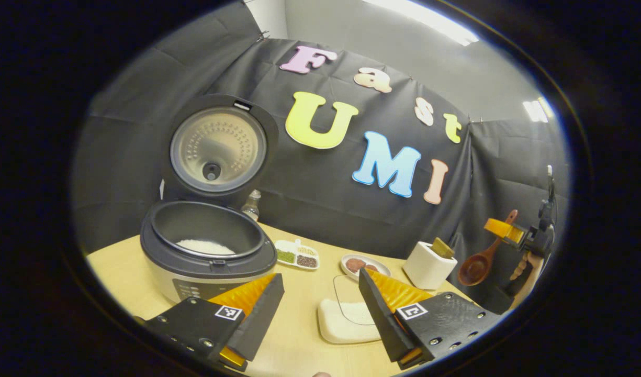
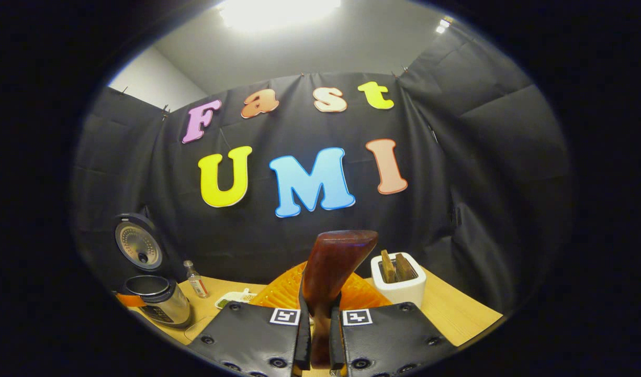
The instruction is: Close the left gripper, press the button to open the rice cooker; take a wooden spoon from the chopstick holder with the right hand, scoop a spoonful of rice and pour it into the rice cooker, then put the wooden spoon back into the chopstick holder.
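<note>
Right gripper (image 2: 320, 335) clamps the wooden spoon (image 2: 333, 267) above the chopstick holder (image 2: 401, 288); left gripper (image 1: 320, 309) gapes. Rice seemingly delivered; lower the spoon vertically into the holder.

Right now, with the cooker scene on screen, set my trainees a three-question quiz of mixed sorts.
1. True or false: the rice cooker lid is shut.
2. What does the right gripper hold? A) wooden spoon B) bottle C) plate
3. Fill in: the left gripper is ____.

Key: 1 false, the lid stands open with rice inside; 2 A; 3 open.
</note>
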The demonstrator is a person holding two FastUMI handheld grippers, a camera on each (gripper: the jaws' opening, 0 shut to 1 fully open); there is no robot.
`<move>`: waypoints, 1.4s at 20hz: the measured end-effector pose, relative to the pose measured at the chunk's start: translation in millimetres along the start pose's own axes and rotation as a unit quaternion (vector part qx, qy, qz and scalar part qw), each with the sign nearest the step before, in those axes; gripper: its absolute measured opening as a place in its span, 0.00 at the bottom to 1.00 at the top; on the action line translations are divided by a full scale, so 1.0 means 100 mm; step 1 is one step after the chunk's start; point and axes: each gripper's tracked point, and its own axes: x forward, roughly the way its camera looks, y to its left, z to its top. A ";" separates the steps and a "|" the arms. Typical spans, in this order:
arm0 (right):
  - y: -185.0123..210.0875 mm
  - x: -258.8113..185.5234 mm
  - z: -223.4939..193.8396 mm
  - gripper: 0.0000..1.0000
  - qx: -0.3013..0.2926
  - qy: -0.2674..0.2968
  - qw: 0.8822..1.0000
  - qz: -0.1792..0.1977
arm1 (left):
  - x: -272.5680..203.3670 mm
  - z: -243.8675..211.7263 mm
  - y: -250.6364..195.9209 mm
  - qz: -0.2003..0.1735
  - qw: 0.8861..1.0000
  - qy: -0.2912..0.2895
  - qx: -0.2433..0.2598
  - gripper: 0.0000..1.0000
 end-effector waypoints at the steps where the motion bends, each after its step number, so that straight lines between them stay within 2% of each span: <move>1: -0.07 0.02 -0.11 0.15 0.005 0.011 1.000 -0.004 | 0.01 -0.02 0.00 0.002 1.000 0.001 0.003 0.90; 8: -0.35 0.18 -0.54 0.16 0.029 0.055 0.998 -0.030 | 0.01 -0.01 0.00 0.016 1.000 0.001 0.008 0.91; 12: -0.58 0.22 -0.85 0.18 0.037 0.088 0.993 -0.065 | -0.01 0.12 0.06 0.027 0.999 -0.005 0.018 0.90; 15: -0.59 0.29 -1.00 0.18 0.073 0.105 0.990 -0.065 | -0.06 0.30 0.18 0.041 0.999 -0.025 0.018 0.91; 19: -0.66 0.34 -1.27 0.16 0.082 0.135 0.984 -0.077 | -0.13 0.40 0.33 0.050 0.998 -0.046 -0.002 0.91; 20: -0.67 0.35 -1.33 0.20 0.088 0.142 0.983 -0.078 | -0.14 0.44 0.39 0.056 0.997 -0.048 0.001 0.91; 23: -0.68 0.36 -1.49 0.20 0.112 0.156 0.978 -0.084 | -0.14 0.59 0.56 0.078 0.995 -0.062 0.027 0.91; 24: -0.68 0.36 -1.51 0.17 0.124 0.159 0.976 -0.086 | -0.15 0.63 0.60 0.083 0.994 -0.066 0.035 0.91; 28: -0.68 0.34 -1.55 0.22 0.132 0.157 0.975 -0.090 | -0.19 0.84 0.65 0.088 0.991 -0.085 0.049 0.91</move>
